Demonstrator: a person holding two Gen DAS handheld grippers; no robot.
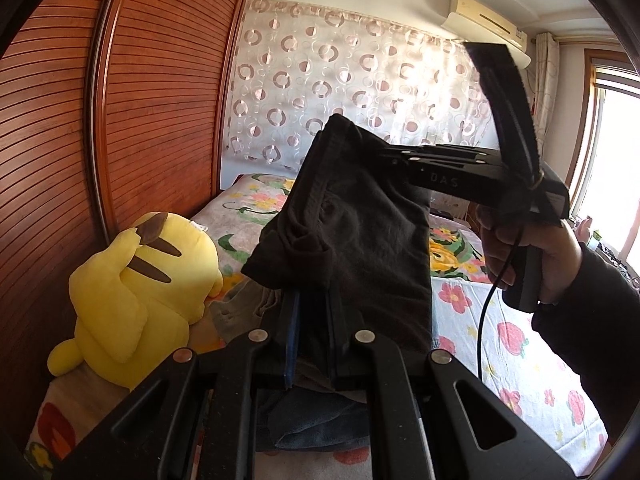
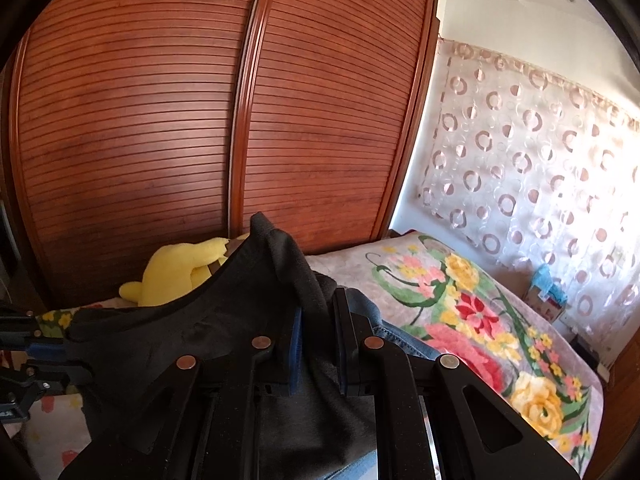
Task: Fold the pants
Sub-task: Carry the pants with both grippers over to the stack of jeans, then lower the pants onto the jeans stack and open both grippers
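Both hand-held grippers, left (image 1: pixel 310 312) and right (image 2: pixel 318 320), clamp black pants (image 1: pixel 352 216) above the bed (image 1: pixel 500 312).

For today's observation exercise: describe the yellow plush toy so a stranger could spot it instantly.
Start at the tall slatted wooden wardrobe. At its foot, on the floral bed, the yellow plush toy lies beside the black pants that both grippers hold up. It is the only bright yellow stuffed figure, with brown stripes.
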